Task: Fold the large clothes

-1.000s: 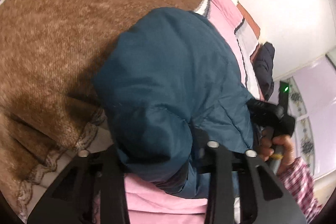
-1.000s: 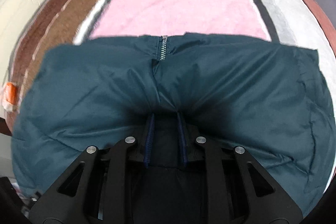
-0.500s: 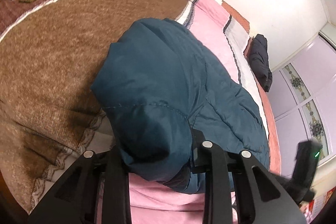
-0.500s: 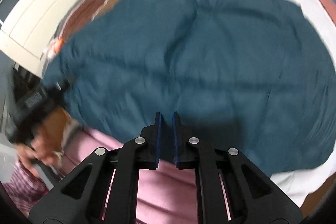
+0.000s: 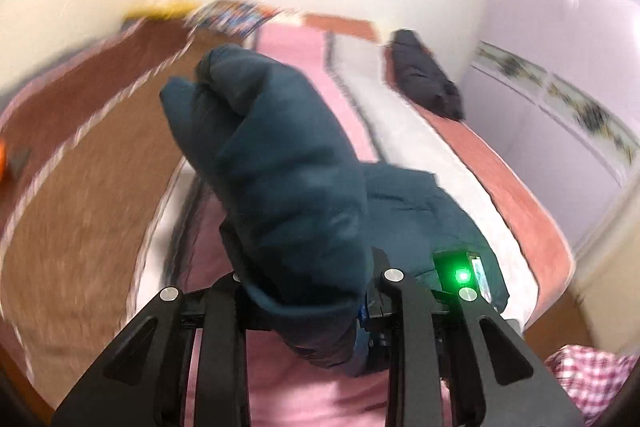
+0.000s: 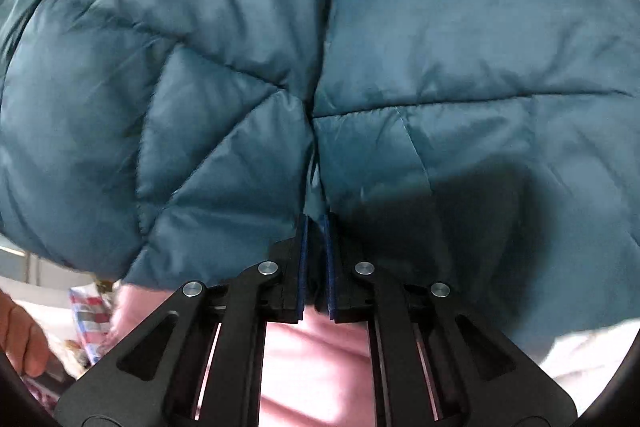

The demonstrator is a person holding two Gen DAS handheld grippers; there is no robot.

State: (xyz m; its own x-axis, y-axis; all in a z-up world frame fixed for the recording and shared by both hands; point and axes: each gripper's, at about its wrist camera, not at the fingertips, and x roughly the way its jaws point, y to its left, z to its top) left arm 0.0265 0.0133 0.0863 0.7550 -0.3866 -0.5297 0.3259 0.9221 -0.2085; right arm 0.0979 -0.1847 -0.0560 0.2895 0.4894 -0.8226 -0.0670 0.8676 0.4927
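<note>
A teal quilted puffer jacket (image 5: 280, 187) lies bunched on the bed. In the left wrist view a thick fold of it rises up between the fingers of my left gripper (image 5: 304, 291), which is shut on it; the fingertips are hidden under the fabric. In the right wrist view the jacket (image 6: 400, 47) fills most of the frame. My right gripper (image 6: 316, 227) has its blue pads nearly together, pinching the jacket's lower edge at a seam. The right gripper's green light (image 5: 462, 275) shows beside the left gripper.
The bed has a pink blanket (image 5: 304, 39) with white and rust stripes and a brown blanket (image 5: 92, 195) on the left. A dark garment (image 5: 424, 83) lies at the far right of the bed. A white wall and lilac wardrobe doors (image 5: 560, 47) stand behind.
My left gripper has lifted its fold of the jacket and swung toward the right gripper. My right gripper has moved in and closed on the jacket's edge; the jacket now fills its view.
</note>
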